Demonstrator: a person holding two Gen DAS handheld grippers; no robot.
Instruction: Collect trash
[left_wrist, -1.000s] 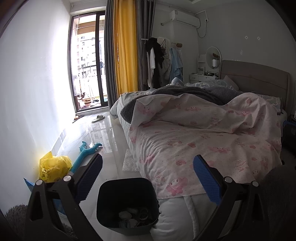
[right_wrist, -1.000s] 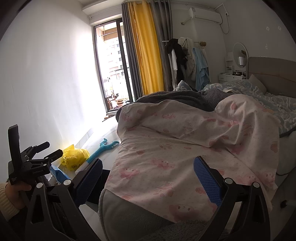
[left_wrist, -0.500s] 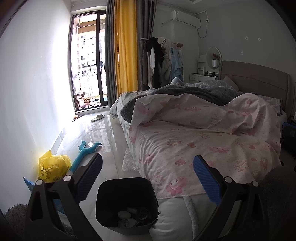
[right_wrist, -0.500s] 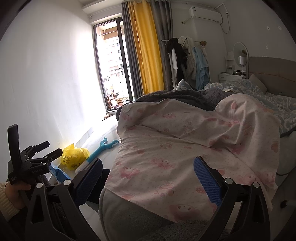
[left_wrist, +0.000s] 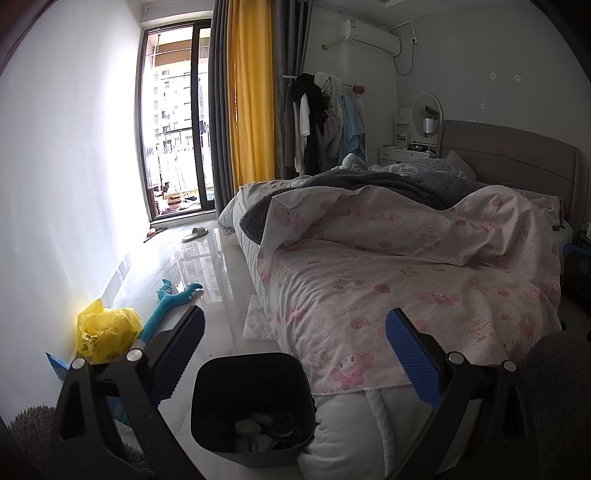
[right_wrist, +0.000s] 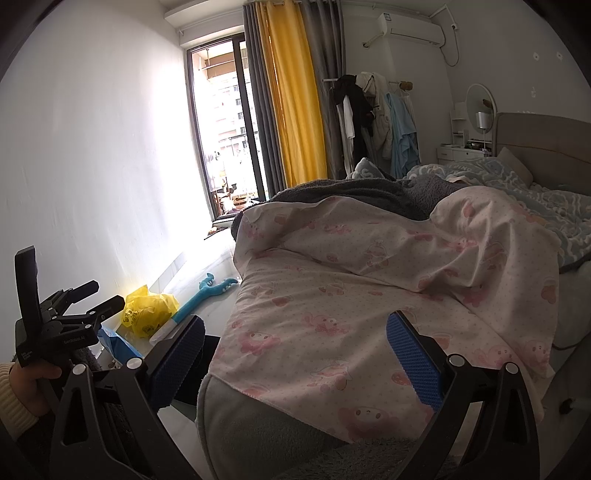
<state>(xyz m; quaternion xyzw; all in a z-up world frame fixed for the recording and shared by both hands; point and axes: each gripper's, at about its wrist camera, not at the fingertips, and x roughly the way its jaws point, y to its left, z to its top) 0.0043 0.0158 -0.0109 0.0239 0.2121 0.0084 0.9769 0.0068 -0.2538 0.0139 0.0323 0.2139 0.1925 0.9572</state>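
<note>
Bin: dark, open-topped, on the floor against the foot of the bed, at 6 o'clock in the left wrist view. Holds a few crumpled scraps at the bottom; mostly unfilled, so collection seems begun, not finished.

Loose items left: yellow plastic bag by the wall at 8 o'clock, blue packet just beside it, bubble wrap sheet on the floor beyond the bin. Blue toy near the bag; probably not trash.

Left tool: jaws wide apart, holding nothing, above the bin.

Right tool: jaws wide apart, holding nothing, over the bed's corner.
</note>
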